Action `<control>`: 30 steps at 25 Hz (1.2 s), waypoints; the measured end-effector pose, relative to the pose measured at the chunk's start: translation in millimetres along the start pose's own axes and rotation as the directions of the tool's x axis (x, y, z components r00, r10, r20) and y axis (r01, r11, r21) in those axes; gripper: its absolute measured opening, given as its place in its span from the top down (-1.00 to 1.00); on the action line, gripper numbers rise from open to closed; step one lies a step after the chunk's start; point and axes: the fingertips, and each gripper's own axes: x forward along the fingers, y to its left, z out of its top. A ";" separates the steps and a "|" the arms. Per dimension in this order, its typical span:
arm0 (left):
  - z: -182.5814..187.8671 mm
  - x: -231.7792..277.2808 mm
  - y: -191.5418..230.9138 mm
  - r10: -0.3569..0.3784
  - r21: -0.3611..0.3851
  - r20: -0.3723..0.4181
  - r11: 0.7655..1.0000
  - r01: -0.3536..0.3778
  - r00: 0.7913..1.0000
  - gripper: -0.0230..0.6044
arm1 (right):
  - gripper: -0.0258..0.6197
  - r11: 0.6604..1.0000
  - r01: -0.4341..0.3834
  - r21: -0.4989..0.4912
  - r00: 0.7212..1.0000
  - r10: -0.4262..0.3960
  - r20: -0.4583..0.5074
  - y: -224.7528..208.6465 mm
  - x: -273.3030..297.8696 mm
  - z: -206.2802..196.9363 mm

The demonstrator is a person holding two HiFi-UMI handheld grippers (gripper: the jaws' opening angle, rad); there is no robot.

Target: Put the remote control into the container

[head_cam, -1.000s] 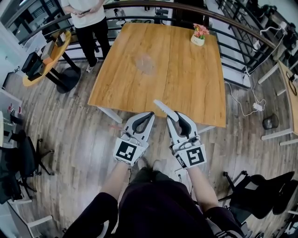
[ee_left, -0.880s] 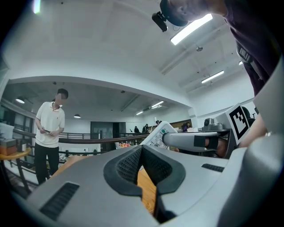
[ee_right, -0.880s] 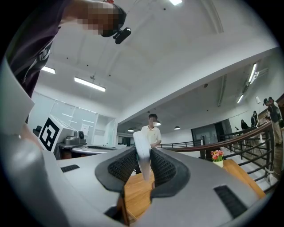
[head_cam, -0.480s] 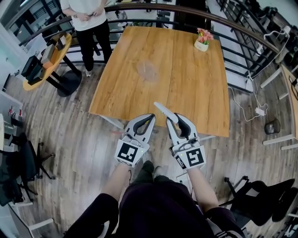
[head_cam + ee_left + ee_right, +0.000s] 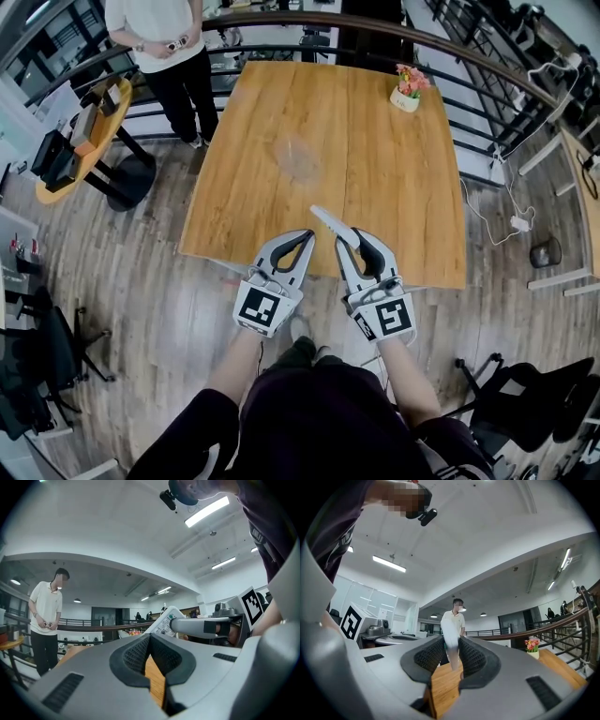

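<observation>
My right gripper (image 5: 348, 246) is shut on a white remote control (image 5: 333, 225), which sticks out up and to the left over the near edge of the wooden table (image 5: 394, 187). In the right gripper view the remote (image 5: 451, 639) stands between the ribbed pads of that gripper (image 5: 451, 645). My left gripper (image 5: 304, 236) hangs just left of it, shut with nothing in it. From the left gripper view the remote's buttons (image 5: 164, 623) show beyond the left gripper (image 5: 149, 640). A faint clear container (image 5: 298, 157) sits mid-table, well ahead of both grippers.
A small pot of flowers (image 5: 407, 92) stands at the table's far right corner. A person in a white shirt (image 5: 157, 42) stands beyond the far left corner, by a round side table (image 5: 80, 141). A curved railing (image 5: 450, 42) runs behind the table. Office chairs (image 5: 520, 403) stand at right.
The table has slid lower in the head view, nearer to me. Both grippers keep the same pose, and the remote stays in the right one. The standing person has shifted left.
</observation>
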 end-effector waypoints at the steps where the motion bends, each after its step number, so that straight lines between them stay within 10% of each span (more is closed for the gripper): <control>1: 0.2 1.7 5.2 -0.008 0.001 -0.002 1.000 0.008 1.000 0.89 | 0.56 1.000 0.007 -0.002 1.000 -0.007 -0.001 -0.8 5.7 -0.2; 30: -15.7 103.0 128.3 0.012 -0.020 0.010 1.000 -0.012 1.000 0.89 | 0.56 1.000 0.005 0.012 1.000 -0.005 -0.027 -73.9 142.8 -27.7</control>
